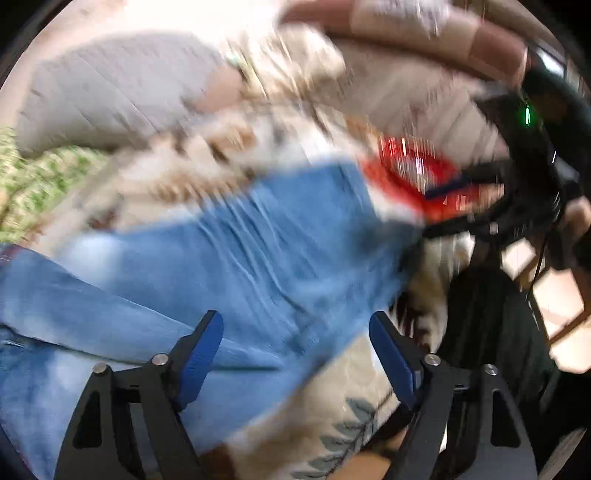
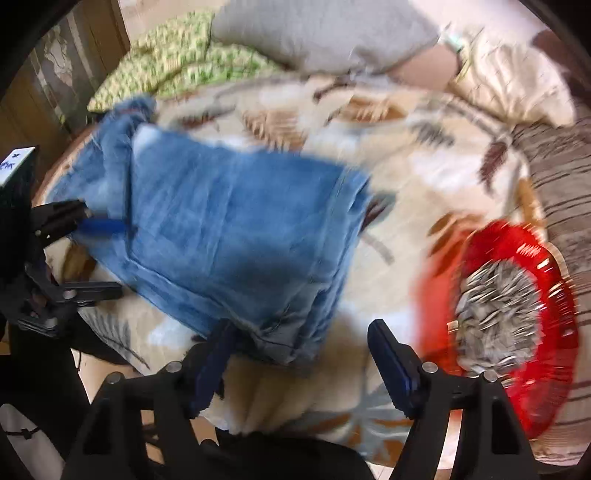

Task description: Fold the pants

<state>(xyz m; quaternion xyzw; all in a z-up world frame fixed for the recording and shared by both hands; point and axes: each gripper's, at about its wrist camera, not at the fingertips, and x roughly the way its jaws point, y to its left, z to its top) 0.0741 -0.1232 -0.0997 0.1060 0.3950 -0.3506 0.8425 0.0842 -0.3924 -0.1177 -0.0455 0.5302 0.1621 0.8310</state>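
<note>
Grippers: left gripper point(image 1: 295, 354) and right gripper point(image 2: 299, 354) are both standing wide, nothing pinched; denim is lying under the gap of each, but the pads are not pressing on it.
Pants: blue jeans point(image 2: 236, 229) are lying folded into a thick, roughly rectangular stack on the bed's leaf-patterned blanket point(image 2: 424, 155), the near corner sitting just ahead of the right gripper's left finger point(image 2: 214, 362).
Step in hand: judging by the free jaws and the stacked layers, a fold is being let go and the hands are clearing off.
Doing it well: lifting straight away is looking wisest, so a pad is not dragging the top layer askew; the near corner point(image 2: 295, 347), where several layers are showing uneven, is probably needing a squaring-up before any further fold.
Middle distance: red-rimmed round object point(image 2: 517, 325) is sitting on the blanket beside the jeans, apart from them.
Far: grey pillow point(image 2: 321, 33) and green patterned cloth point(image 2: 177, 55) are lying at the bed's far end.
Hard to make out: both views are smearing with motion blur, so seams, waistband and leg ends are not telling apart; the jeans are running off the left edge of the left wrist view; what the red object is stays unclear.
</note>
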